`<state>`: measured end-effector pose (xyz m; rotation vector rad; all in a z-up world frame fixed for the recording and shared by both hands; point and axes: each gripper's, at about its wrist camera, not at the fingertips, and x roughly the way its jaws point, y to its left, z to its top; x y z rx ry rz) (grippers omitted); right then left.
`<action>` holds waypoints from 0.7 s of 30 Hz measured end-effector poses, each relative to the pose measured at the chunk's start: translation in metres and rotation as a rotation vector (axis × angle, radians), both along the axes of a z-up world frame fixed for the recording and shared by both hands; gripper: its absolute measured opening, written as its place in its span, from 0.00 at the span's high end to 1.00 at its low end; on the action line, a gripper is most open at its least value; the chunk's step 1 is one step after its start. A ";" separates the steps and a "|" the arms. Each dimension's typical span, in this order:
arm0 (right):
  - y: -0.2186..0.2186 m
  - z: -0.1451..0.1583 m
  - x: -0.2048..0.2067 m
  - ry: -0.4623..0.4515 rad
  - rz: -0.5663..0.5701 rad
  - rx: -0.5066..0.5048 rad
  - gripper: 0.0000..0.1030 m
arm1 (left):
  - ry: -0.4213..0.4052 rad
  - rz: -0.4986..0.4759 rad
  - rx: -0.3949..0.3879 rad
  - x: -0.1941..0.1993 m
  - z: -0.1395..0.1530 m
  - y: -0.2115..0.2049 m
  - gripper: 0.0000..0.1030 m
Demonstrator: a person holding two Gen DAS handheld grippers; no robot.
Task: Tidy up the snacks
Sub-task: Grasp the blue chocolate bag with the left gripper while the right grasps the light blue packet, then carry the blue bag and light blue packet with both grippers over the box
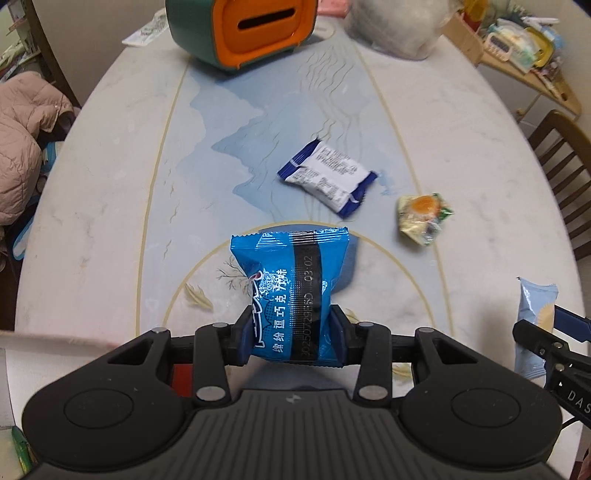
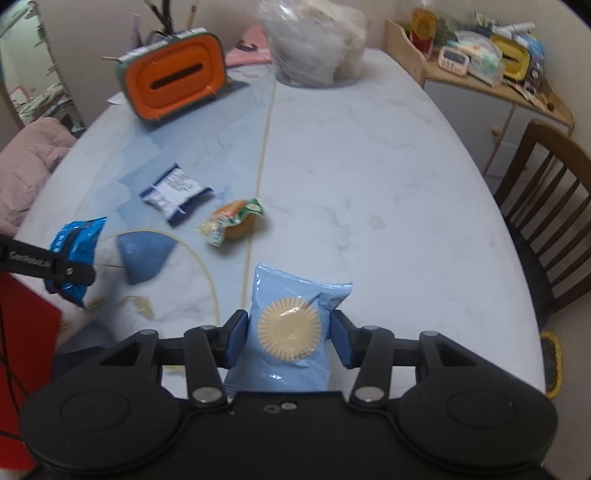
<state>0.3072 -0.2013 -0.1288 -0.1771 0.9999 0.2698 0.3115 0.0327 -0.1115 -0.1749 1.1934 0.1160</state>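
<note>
My left gripper is shut on a bright blue snack packet with a black stripe and holds it above the table; it also shows in the right wrist view. My right gripper is shut on a pale blue packet with a beige sunburst disc; that packet shows at the right edge of the left wrist view. A white and navy packet and a small orange and green snack lie on the table beyond both grippers.
A green and orange box with a slot stands at the far end of the marble table. A clear plastic bag sits beside it. A wooden chair stands at the right, a pink jacket at the left.
</note>
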 end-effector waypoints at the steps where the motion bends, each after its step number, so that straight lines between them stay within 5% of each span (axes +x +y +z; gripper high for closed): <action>1: 0.001 0.005 -0.004 -0.009 0.010 0.001 0.54 | -0.010 -0.001 -0.003 -0.005 0.006 -0.002 0.61; 21: 0.056 0.085 -0.089 -0.120 0.206 0.034 0.54 | -0.157 0.036 -0.037 -0.108 0.093 0.034 0.61</action>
